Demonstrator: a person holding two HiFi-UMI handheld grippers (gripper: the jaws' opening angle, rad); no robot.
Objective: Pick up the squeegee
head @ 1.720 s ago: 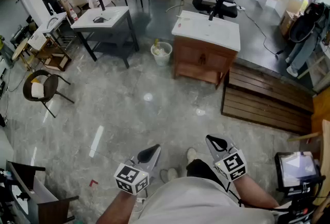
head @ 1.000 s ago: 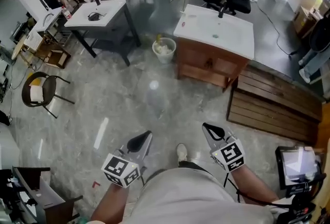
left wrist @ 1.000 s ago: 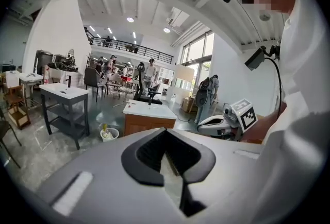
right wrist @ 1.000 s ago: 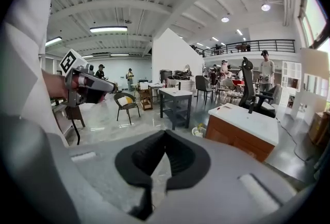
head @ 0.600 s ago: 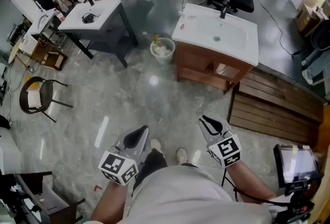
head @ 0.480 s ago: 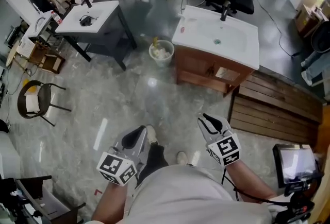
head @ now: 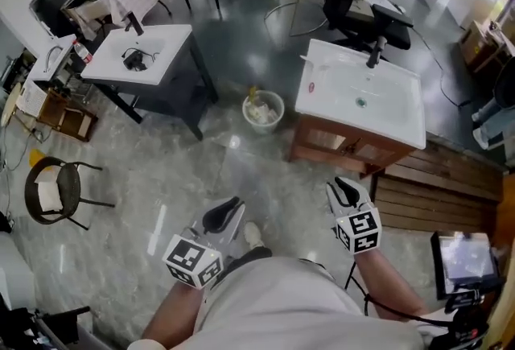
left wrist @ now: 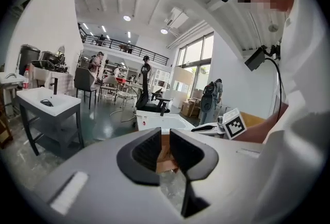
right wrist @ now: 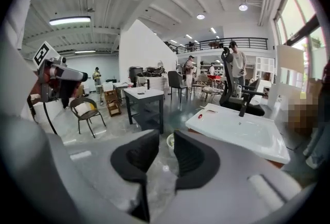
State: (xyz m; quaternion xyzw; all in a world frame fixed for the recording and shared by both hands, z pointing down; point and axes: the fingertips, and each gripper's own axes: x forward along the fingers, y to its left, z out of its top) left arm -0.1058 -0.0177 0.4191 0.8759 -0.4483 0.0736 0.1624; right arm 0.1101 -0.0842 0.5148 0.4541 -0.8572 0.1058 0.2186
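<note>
Squeegee: honestly can't pick it out in any view. Left gripper (head: pixel 227 214) sits low centre-left in the head view, fingers a narrow slit apart with nothing in them. Right gripper (head: pixel 348 191) is low centre-right, fingers just been opening to a smallish gap, also empty. Ahead, upper right, is a white basin (head: pixel 362 91) on a wooden cabinet (head: pixel 338 147), with a bin (head: pixel 263 111) just left of it.

The person wears a loose pale grey shirt (head: pixel 298 306), dark trousers (head: pixel 244 258) and a white shoe (head: pixel 253 234). The grey plastic left gripper (head: pixel 229 207) and right gripper (head: pixel 344 186) each have black ribbed jaws and a white cube (head: pixel 193 260) with black square marks. A thin black cable (head: pixel 378 310) runs by the right arm.
</note>
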